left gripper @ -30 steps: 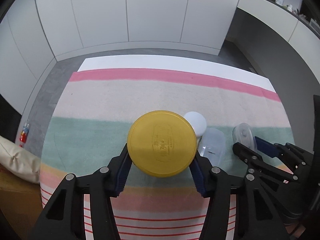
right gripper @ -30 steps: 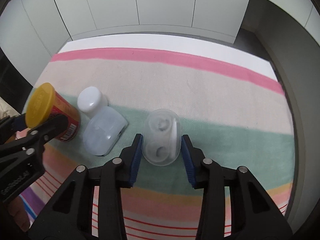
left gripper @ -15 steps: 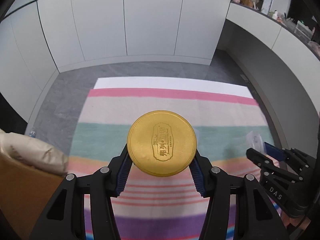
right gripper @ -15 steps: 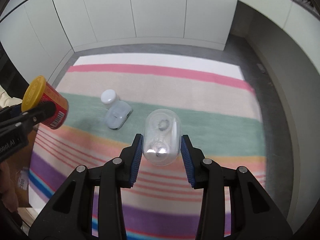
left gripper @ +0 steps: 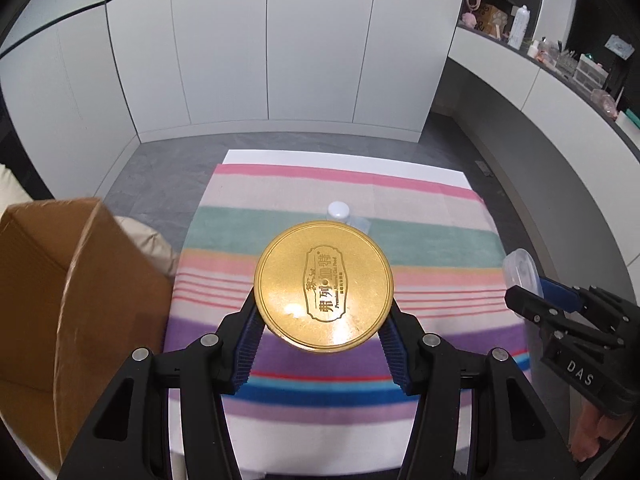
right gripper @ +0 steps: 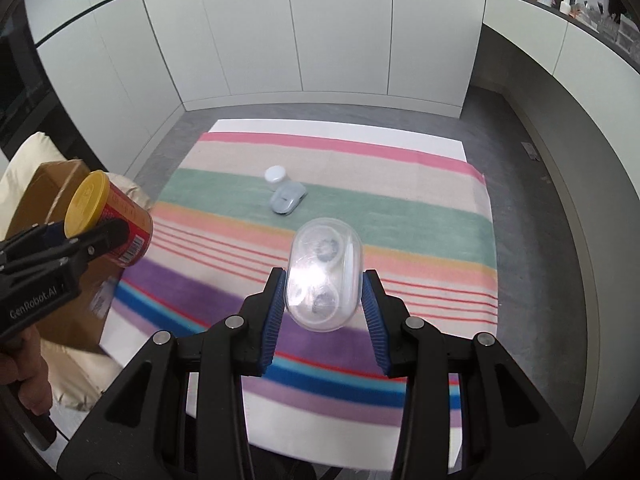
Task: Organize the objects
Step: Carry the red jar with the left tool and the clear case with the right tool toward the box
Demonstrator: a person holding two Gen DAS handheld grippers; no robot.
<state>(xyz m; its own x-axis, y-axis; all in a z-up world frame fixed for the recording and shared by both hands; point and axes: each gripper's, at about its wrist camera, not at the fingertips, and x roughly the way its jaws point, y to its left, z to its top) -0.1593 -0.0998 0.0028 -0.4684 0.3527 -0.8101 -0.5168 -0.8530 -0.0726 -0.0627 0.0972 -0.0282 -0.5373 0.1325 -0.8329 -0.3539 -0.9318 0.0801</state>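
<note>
While both items hang above the striped blanket (right gripper: pixel 420 216): left gripper (left gripper: pixel 322 334), jaws clamped on yellow-lidded can (left gripper: pixel 323 285); right gripper (right gripper: pixel 324 300), jaws clamped on clear capsule case (right gripper: pixel 325 276). Step: carrying. Next, likely: lower into cardboard box (left gripper: pixel 60 280), then release.

We see a red can (right gripper: pixel 120 220) with a gold lid (left gripper: pixel 323 285) held in the air, tilted, and a clear oval case (right gripper: pixel 325 274) likewise aloft. A white-capped jar (right gripper: pixel 276 175) and a translucent case (right gripper: pixel 287 199) lie touching on the striped desk (right gripper: pixel 420 216).
</note>
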